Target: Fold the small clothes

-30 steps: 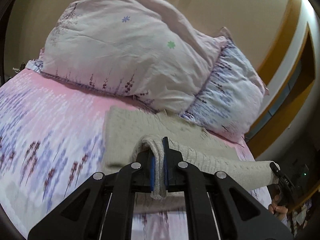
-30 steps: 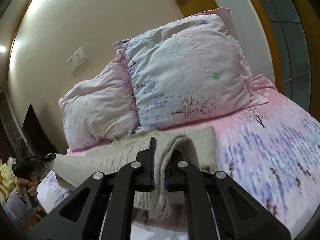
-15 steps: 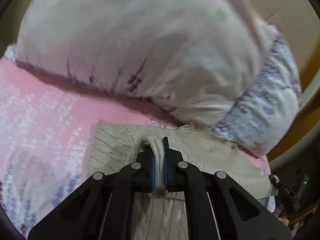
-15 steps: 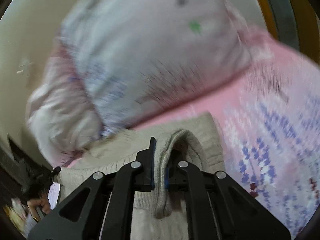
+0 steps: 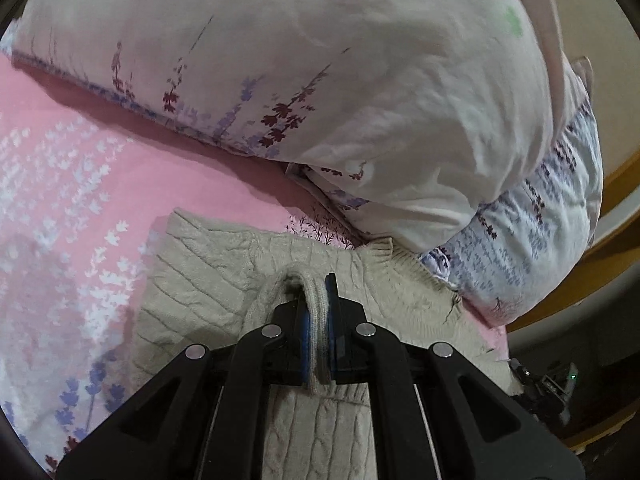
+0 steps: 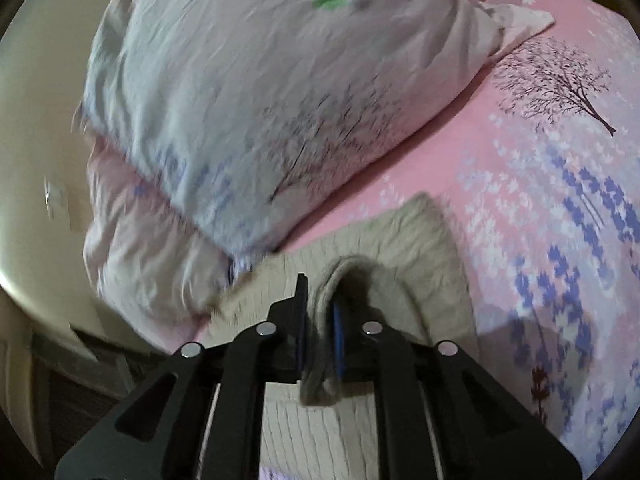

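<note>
Two pillows lay just beyond your left gripper and right gripper; the left was clamped on one sweater, while the right's jaws were opening around its fold.

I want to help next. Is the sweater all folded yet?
Not quite. Done: the beige sweater already lies doubled over on the pink bed sheet. In hand: the left gripper pinches the folded edge; the right gripper jaws are opening around it. Left: letting go, smoothing and any further folds.

We see soft, dim indoor light; the right wrist view smears with motion blur toward nine o'clock, and fisheye bending darkens every frame's rim.
</note>
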Available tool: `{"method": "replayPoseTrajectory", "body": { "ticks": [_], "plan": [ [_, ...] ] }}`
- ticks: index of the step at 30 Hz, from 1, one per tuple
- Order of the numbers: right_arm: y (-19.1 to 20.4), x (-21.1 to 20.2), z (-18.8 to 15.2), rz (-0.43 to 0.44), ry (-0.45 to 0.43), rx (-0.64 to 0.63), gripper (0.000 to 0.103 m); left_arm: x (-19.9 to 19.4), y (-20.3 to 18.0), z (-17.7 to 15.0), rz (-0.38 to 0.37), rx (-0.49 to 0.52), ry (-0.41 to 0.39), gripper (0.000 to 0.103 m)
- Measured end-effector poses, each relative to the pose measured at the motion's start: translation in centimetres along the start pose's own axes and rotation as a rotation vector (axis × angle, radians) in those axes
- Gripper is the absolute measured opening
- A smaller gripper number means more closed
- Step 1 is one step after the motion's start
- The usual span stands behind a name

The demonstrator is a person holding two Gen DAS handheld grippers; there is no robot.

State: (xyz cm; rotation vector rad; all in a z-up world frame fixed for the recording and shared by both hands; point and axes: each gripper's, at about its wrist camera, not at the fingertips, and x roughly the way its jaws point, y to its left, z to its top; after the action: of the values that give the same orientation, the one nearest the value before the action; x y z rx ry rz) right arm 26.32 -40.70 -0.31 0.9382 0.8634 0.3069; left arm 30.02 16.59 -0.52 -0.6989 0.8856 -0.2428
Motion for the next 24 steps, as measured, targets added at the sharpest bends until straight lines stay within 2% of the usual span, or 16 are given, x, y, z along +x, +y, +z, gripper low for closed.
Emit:
{"method": "replayPoseTrajectory", "body": {
  "ticks": [2,4,6,8,9,10,13,14,15,17,19,20,24],
  "plan": [
    [-0.7,1.1,0.8,0.003,-0.017,0.067,0.015,0.5,0.2,0.0,-0.006,-0.022,0.006,0.006],
    [-1.4,2.2,1.3,-0.009,-0.019,0.126,0.037,0.8,0.6,0.1,-0.021,-0.054,0.015,0.006],
    [-1.7,3.3,1.6,0.014,-0.026,0.163,0.045,0.8,1.1,0.2,-0.040,-0.088,0.018,0.006],
    [-1.1,3.4,1.8,0.038,-0.053,0.159,0.061,0.8,1.3,0.3,-0.054,-0.111,0.025,0.009],
    [-0.7,3.3,1.9,0.049,-0.071,0.147,0.072,0.7,1.4,0.4,-0.062,-0.116,0.026,0.015],
    [-0.1,3.1,2.0,0.034,-0.092,0.123,0.076,0.7,1.4,0.4,-0.075,-0.119,0.023,0.019],
    [0.8,3.4,2.2,-0.036,-0.096,0.073,0.076,0.0,1.1,0.5,-0.105,-0.119,0.002,0.046],
    [0.8,3.1,2.0,-0.051,-0.093,0.065,0.076,-0.3,1.0,0.6,-0.109,-0.113,-0.005,0.052],
    [1.0,2.6,1.8,-0.067,-0.096,0.048,0.076,-1.0,0.8,0.6,-0.108,-0.101,-0.020,0.063],
    [1.3,1.0,1.1,-0.116,-0.115,-0.026,0.071,-2.4,0.6,0.7,-0.103,-0.071,-0.045,0.074],
    [1.7,-0.7,0.2,-0.201,-0.134,-0.111,0.062,-4.0,0.4,0.6,-0.081,-0.006,-0.066,0.075],
    [1.9,-1.6,-0.5,-0.241,-0.135,-0.165,0.062,-4.5,0.3,0.3,-0.067,0.032,-0.066,0.075],
    [1.4,-3.8,-3.3,-0.318,-0.074,-0.303,0.055,-6.1,-0.3,-2.0,0.046,0.215,-0.046,0.066]
  ]
}}
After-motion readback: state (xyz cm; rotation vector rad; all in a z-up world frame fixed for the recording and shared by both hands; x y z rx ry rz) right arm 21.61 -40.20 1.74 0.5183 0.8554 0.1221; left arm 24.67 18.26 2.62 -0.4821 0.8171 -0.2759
